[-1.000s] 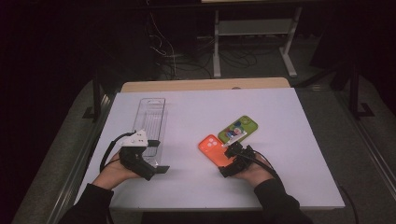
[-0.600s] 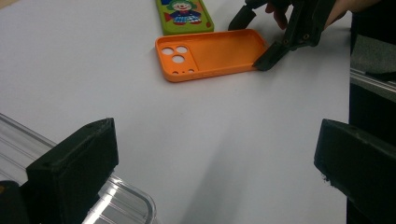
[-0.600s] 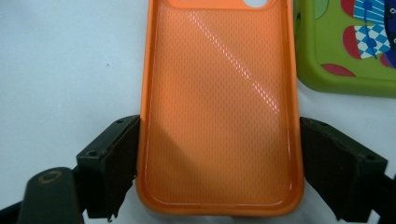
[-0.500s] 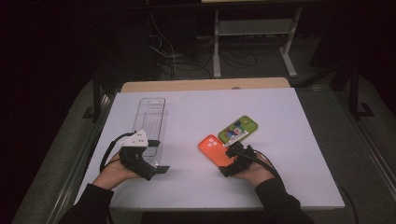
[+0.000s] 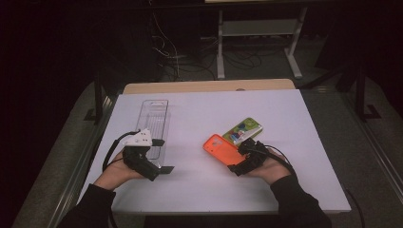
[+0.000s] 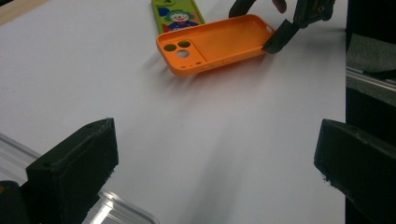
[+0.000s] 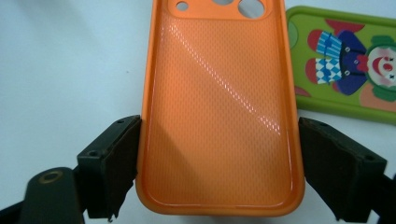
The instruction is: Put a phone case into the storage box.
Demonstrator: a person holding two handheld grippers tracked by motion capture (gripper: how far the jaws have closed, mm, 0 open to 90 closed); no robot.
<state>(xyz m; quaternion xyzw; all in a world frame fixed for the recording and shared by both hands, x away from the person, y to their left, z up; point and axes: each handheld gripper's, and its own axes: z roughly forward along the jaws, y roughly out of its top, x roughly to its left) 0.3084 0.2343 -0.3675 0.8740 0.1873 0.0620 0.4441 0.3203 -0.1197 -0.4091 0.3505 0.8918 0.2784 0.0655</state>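
The right hand-held gripper [image 5: 237,164] is seen right of centre in the lower half of the high view, closed on the near end of an orange case [image 5: 222,148]. In the right gripper view the case [image 7: 219,107] is seen between the two black jaws, with both pads pressed against its long sides; its hollow inner face is turned up and its camera holes are at the top of the frame. In the left gripper view the case [image 6: 215,43] is seen at the top centre, tilted, with its held end raised at the right and its camera end low at the surface [image 6: 140,107].

A green case [image 5: 243,130] printed with a clown is found just beside the orange one, up and to the right of it in the high view, lying flat on the surface [image 5: 285,123]; in the right gripper view it [image 7: 345,65] is seen at the upper right.

The left hand-held gripper [image 5: 161,156] is seen at the lower left of the high view, with its jaws spread wide and nothing between them. A clear tray [image 5: 154,121] is seen just above it, towards the upper left of the white surface, with one jaw over its near end.
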